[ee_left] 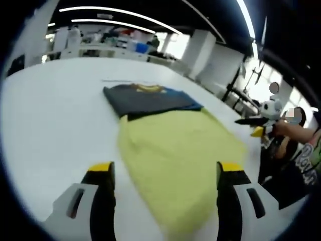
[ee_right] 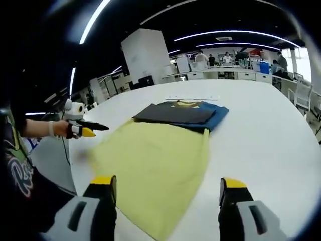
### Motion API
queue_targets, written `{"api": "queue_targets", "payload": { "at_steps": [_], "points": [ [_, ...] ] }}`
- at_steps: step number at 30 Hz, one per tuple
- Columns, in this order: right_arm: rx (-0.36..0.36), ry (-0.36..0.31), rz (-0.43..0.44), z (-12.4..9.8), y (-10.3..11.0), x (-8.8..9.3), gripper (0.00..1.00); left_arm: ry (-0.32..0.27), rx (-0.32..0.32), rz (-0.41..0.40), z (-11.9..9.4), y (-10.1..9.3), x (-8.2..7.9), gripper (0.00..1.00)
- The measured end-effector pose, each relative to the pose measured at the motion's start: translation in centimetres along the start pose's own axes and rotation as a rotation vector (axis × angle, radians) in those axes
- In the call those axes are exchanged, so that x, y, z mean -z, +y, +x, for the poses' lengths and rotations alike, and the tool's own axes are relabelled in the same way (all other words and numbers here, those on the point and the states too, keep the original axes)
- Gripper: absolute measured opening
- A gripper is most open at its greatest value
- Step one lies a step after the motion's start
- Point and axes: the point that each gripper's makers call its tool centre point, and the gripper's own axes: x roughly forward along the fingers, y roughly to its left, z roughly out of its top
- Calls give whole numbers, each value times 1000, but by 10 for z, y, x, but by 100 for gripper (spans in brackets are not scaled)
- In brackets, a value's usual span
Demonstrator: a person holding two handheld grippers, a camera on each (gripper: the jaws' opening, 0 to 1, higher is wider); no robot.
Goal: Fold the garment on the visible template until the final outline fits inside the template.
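Garment (ee_left: 180,155) — pale yellow, spread flat on the white table (ee_left: 55,125), reaching from just ahead of the jaws toward the far side. Seen again in the right gripper view (ee_right: 155,160), with one edge running diagonally and a corner lying between the two jaws. Beyond its far end, touching or slightly overlapping it, a folded stack: dark grey piece (ee_right: 175,114) on top of a blue one (ee_right: 215,116), with a strip of yellow print at the collar end. Same stack in the left gripper view (ee_left: 145,98), grey uppermost, blue showing along the right edge.

Left gripper (ee_left: 165,175) — jaws spread wide, yellow-tipped, nothing between them but cloth lying below; not gripping. Right gripper (ee_right: 165,188) likewise wide apart, hovering above the near edge of the yellow cloth, holding nothing.

Off to the side, a person's hand (ee_right: 57,128) with another yellow-tipped tool held clear of the table edge; also visible at the right of the left gripper view (ee_left: 281,128). Template outline not discernible under the cloth.
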Motion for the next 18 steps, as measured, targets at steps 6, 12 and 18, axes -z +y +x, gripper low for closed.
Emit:
{"api": "queue_targets", "payload": {
  "at_steps": [6, 12, 18],
  "points": [
    [-5, 60, -7, -8, 3, 22, 69, 63, -4, -14, -17, 0, 21, 71],
    [-15, 101, 6, -16, 8, 41, 56, 79, 11, -72, -29, -5, 39, 61],
    [-5, 125, 29, -27, 7, 54, 46, 109, 6, -82, -35, -7, 52, 53]
  ]
}}
